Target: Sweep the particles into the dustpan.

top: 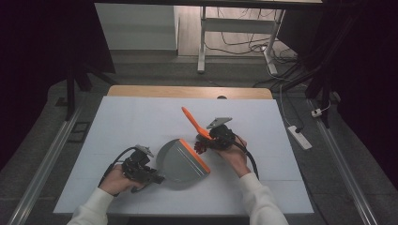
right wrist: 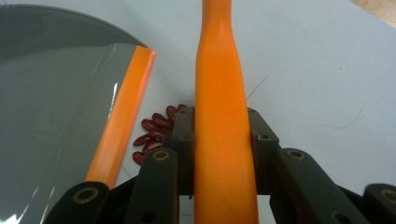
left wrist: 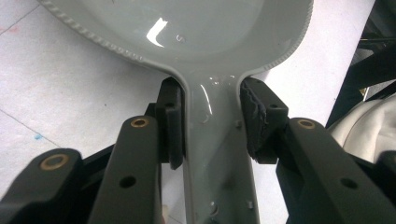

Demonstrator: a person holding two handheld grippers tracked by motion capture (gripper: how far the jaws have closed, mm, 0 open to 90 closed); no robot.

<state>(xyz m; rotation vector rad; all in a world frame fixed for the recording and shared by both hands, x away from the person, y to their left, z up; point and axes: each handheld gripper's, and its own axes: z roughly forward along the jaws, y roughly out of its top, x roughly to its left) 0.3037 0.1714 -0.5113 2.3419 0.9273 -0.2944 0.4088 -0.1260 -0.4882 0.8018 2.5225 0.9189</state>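
Note:
A grey dustpan [top: 178, 161] with an orange lip [top: 195, 155] lies on the white table. My left gripper [top: 157, 178] is shut on its grey handle [left wrist: 215, 140], with the pads pressed on both sides just below the pan [left wrist: 187, 28]. My right gripper [top: 209, 136] is shut on the orange handle of a brush [top: 190, 119], which slants up and away to the left. In the right gripper view the handle [right wrist: 219, 93] runs up between the jaws. Several red beans [right wrist: 154, 133] lie on the table right by the orange lip [right wrist: 123, 116]; from above, the beans [top: 201, 148] sit under the right gripper.
The white table sheet [top: 141, 122] stretches out around both hands, and a wooden edge [top: 187, 91] shows at its far side. On the floor to the right lies a white power strip [top: 300, 137]. Desk legs and cables [top: 244, 44] stand beyond the table.

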